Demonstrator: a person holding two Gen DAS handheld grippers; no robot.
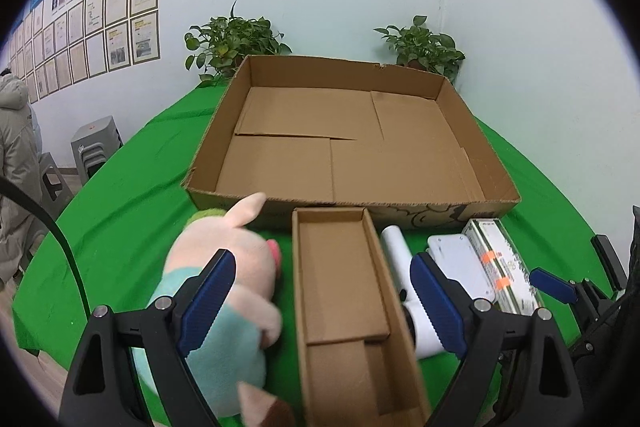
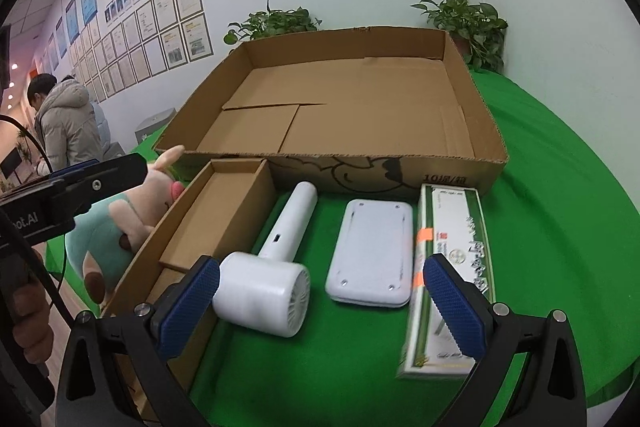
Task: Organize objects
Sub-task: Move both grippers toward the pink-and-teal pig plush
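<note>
A big empty cardboard tray [image 1: 460, 203] [image 2: 492, 159] lies on the green table. In front of it sit a plush pig [image 1: 224, 267] [image 2: 116, 223], a narrow open cardboard box [image 1: 340, 291] [image 2: 216, 223], a white hair dryer [image 2: 268, 275] [image 1: 404, 267], a flat white device [image 2: 372, 251] [image 1: 456, 259] and a long green-and-white box [image 2: 452, 259] [image 1: 504, 259]. My left gripper [image 1: 324, 295] is open above the narrow box, with the pig beside its left finger. My right gripper [image 2: 320, 299] hovers open over the dryer head and the white device, holding nothing.
Two potted plants [image 1: 236, 39] [image 1: 424, 47] stand behind the tray by the wall. Grey stools [image 1: 96, 143] and a person in a pale puffy coat [image 2: 68, 123] are off the table's left side. The green cloth [image 2: 560, 187] lies bare to the right of the tray.
</note>
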